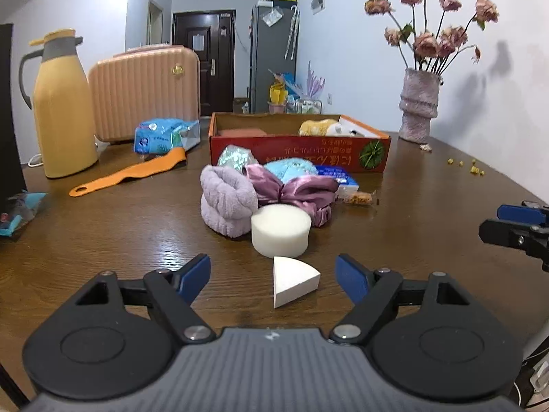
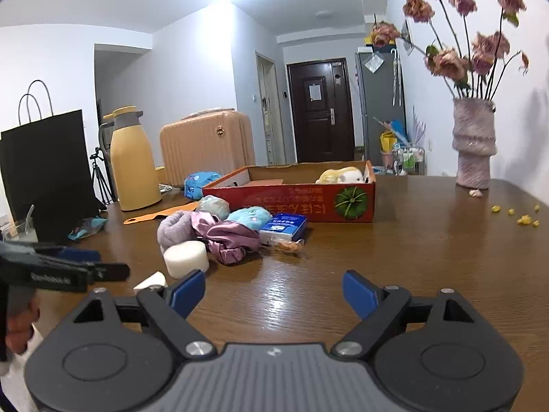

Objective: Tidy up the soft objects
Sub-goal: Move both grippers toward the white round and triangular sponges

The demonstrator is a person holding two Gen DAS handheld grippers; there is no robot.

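My left gripper (image 1: 273, 276) stands open low over the brown table (image 1: 103, 233), and a white wedge sponge (image 1: 293, 279) lies on the wood between its blue pads, untouched. Just beyond sit a round white sponge (image 1: 280, 229), a lilac towelling wristband (image 1: 228, 201), a pink satin bow (image 1: 293, 189) and a blue plush (image 1: 291, 168). Behind them stands a red cardboard box (image 1: 298, 152) holding a yellow-and-white plush (image 1: 320, 127). My right gripper (image 2: 273, 292) is open over bare wood, with nothing between its fingers; the same pile (image 2: 223, 237) lies ahead to its left.
A yellow jug (image 1: 63, 106), a peach suitcase (image 1: 144, 92), an orange strap (image 1: 130, 173) and a blue packet (image 1: 164, 135) stand at the left. A vase of dried roses (image 1: 418, 106) is at the back right. A black paper bag (image 2: 44, 175) stands far left.
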